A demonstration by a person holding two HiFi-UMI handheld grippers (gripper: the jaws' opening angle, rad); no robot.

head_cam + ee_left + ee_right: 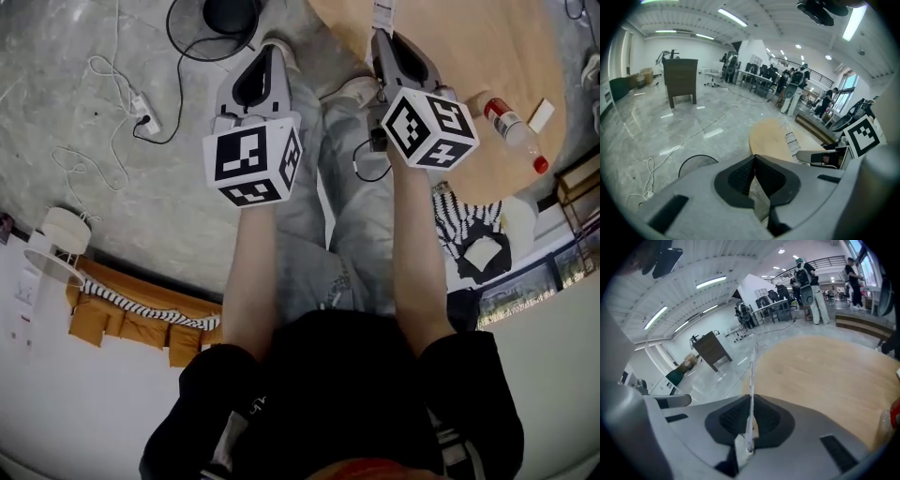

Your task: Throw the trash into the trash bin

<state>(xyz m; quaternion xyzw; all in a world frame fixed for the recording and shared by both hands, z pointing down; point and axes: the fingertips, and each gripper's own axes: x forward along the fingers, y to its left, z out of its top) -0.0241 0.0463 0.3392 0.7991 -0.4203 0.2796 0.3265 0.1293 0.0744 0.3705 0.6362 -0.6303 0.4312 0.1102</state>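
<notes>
Looking down in the head view, both grippers hang side by side above the person's legs. The right gripper (pixel 382 37) is clamped on a white paper strip (pixel 382 13) that pokes out toward 12 o'clock, over the near edge of the round wooden table (pixel 469 56). A plastic bottle (pixel 511 127) lies on that table, about 4 o'clock from the gripper's tips. The left gripper (pixel 270 52) has a dark round thing (pixel 230 14) on the floor at 11 o'clock; hard to say if that's the bin.

The left gripper view adds what the head view can't: its pads are pinched together at the tips. A pale patch shows in the gap behind them, and it can't be told whether that's a scrap.

The right gripper view shows the strip edge-on, squeezed between the pads and sticking out toward 12, with the table spreading off to 2 o'clock.
</notes>
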